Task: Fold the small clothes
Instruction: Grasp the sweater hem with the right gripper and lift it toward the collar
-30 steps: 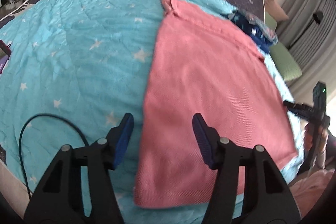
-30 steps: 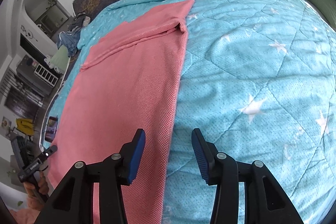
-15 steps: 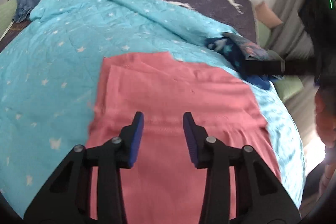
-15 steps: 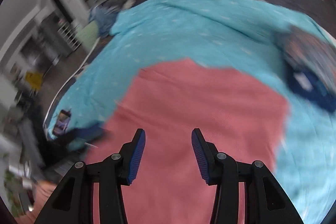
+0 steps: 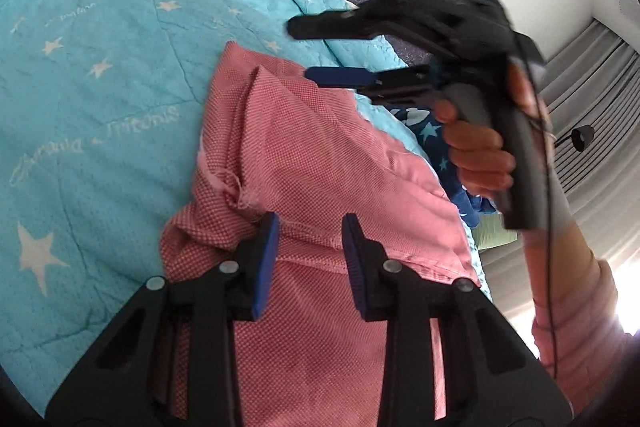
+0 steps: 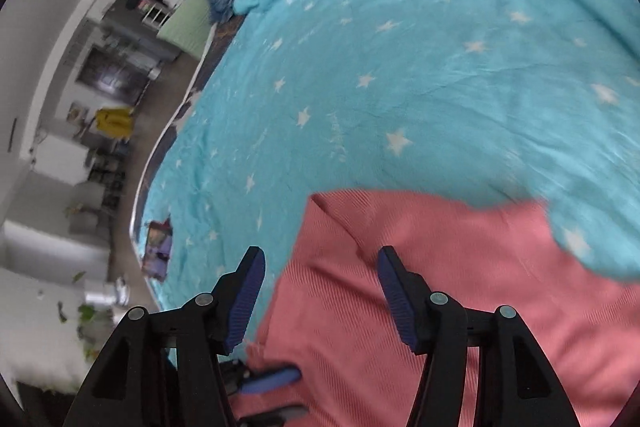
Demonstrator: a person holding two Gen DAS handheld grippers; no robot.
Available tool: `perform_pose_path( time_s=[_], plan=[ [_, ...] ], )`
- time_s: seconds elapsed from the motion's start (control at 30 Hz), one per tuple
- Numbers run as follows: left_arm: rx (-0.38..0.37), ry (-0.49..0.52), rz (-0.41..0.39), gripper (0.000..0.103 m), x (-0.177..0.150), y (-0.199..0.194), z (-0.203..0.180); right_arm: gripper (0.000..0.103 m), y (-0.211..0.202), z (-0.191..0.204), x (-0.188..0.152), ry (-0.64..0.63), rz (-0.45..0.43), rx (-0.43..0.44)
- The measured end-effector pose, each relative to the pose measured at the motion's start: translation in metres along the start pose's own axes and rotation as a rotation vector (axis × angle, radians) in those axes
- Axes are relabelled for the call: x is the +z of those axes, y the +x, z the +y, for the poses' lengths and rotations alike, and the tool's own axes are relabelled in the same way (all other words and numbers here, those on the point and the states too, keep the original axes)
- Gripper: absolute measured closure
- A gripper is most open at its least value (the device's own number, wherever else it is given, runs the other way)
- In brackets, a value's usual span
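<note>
A pink knitted piece of clothing (image 5: 320,163) lies on a bed covered by a bright blue quilt with white stars (image 5: 100,39). The pink cloth is bunched up and wrinkled near its middle, with a raised fold running across it. The left gripper (image 5: 308,251), black with blue pads, is low over the pink cloth. Its two fingers are a little apart and are closing, with a ridge of the pink cloth between them, but the pads are not pressing on it yet. In the left wrist view, the right gripper (image 5: 332,51) is held up above the far end of the pink cloth by a hand (image 5: 476,147) with a pink sleeve (image 5: 576,311) on its arm. In the right wrist view, the right gripper (image 6: 320,291) has its fingers wide apart and they are opening. It holds nothing; the edge of the pink cloth (image 6: 420,267) is just below the gap. A blue pad of the left gripper (image 6: 272,379) shows at the bottom of that view, on the pink cloth. A dark blue cloth with white stars (image 5: 436,139) lies just beside the pink cloth, partly hidden behind the hand. Past the bed edge there is a room with shelves and a yellow thing (image 6: 114,121), but it is too blurry to tell more.
</note>
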State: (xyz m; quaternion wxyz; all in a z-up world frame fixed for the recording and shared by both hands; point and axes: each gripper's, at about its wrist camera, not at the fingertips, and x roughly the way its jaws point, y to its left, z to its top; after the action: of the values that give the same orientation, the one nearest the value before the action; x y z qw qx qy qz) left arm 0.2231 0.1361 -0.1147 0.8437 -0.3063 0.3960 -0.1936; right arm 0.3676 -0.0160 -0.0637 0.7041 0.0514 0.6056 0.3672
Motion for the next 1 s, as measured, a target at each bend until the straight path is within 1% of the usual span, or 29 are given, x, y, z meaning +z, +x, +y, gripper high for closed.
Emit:
perform_pose_path(
  time_s=[0.1,0.13,0.17,0.2,0.3,0.33,0.4,0.5,0.57,0.63,0.73,0.8,0.87,0.93,0.97,1.0],
  plan=[
    [-0.001,0.002,-0.001,0.068,0.001,0.0,-0.001,0.043,0.019,-0.002,0.008,-0.066,0.087,-0.052],
    [0.0,0.005,-0.002,0.068,0.0,-0.001,-0.001,0.043,0.024,-0.004,0.008,-0.076,0.117,-0.062],
    [0.003,0.008,-0.001,0.068,0.0,-0.001,-0.002,0.043,0.025,-0.005,0.007,-0.086,0.132,-0.054],
    [0.003,0.01,-0.001,0.068,0.0,-0.001,-0.002,0.043,0.025,-0.006,0.006,-0.097,0.139,-0.035],
    [0.005,0.013,-0.002,0.068,0.002,0.0,-0.002,0.042,0.028,-0.001,0.006,-0.121,0.204,0.103],
    [0.007,0.015,-0.002,0.068,0.001,0.0,-0.003,0.042,0.032,0.005,0.007,-0.149,0.226,0.145],
    [0.011,0.021,-0.004,0.068,0.0,0.001,-0.005,0.042,0.04,0.01,0.01,-0.176,0.246,0.156],
    [0.004,0.017,-0.006,0.068,0.0,0.0,-0.007,0.042,0.056,0.01,0.025,-0.146,0.24,0.2],
    [-0.003,0.011,-0.005,0.068,0.0,0.0,-0.005,0.046,0.062,0.012,0.032,-0.143,0.204,0.201],
    [-0.006,0.009,-0.006,0.068,0.0,-0.001,-0.004,0.066,0.065,0.017,0.036,-0.159,0.174,0.187],
    [-0.006,0.01,-0.006,0.068,0.0,-0.001,-0.003,0.081,0.068,0.023,0.039,-0.182,0.143,0.149],
    [-0.008,0.009,-0.006,0.068,0.0,-0.001,-0.004,0.085,0.068,0.02,0.04,-0.181,0.14,0.135],
    [-0.009,0.008,-0.006,0.068,0.0,-0.001,-0.004,0.085,0.068,0.017,0.039,-0.187,0.157,0.128],
    [-0.008,0.008,-0.006,0.068,0.0,-0.001,-0.004,0.082,0.066,0.014,0.038,-0.185,0.184,0.126],
    [-0.008,0.009,-0.006,0.068,0.0,-0.001,-0.004,0.08,0.067,0.013,0.038,-0.185,0.198,0.126],
    [-0.008,0.008,-0.006,0.068,0.0,-0.001,-0.004,0.073,0.068,0.013,0.037,-0.189,0.213,0.126]
  ],
)
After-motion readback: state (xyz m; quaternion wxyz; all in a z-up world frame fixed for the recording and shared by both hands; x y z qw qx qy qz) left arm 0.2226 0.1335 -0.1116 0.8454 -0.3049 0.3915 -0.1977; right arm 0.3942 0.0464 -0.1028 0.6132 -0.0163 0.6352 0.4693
